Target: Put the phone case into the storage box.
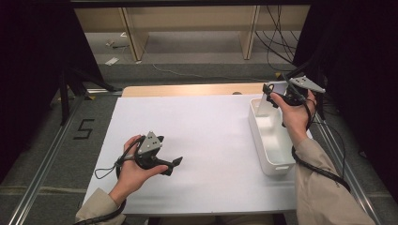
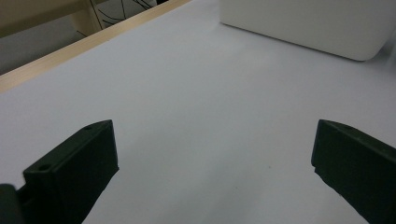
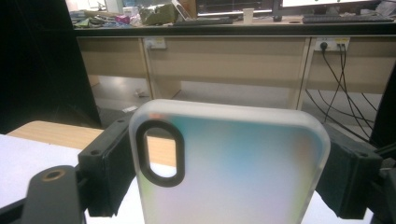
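A frosted, see-through phone case [image 3: 233, 168] with a black-rimmed camera cutout stands upright between the jaws of my right gripper [image 3: 229, 158], which is shut on its two sides. From above, the right gripper [image 1: 271, 91] holds the phone case [image 1: 266, 105] over the far end of a long white bin [image 1: 256, 131]. My left gripper [image 1: 174, 164] rests low over the white table top [image 1: 206, 131] at the near left. In its own view the left gripper [image 2: 215, 158] stands open with nothing between its fingers, and the white bin [image 2: 308, 23] lies ahead of it.
A wooden strip [image 1: 187, 90] runs along the table's far edge. Beyond it stand desk legs and trailing cables [image 1: 277, 42] on the floor. A metal rail [image 1: 42, 173] runs down the left side of the table. The bin holds nothing that I can see.
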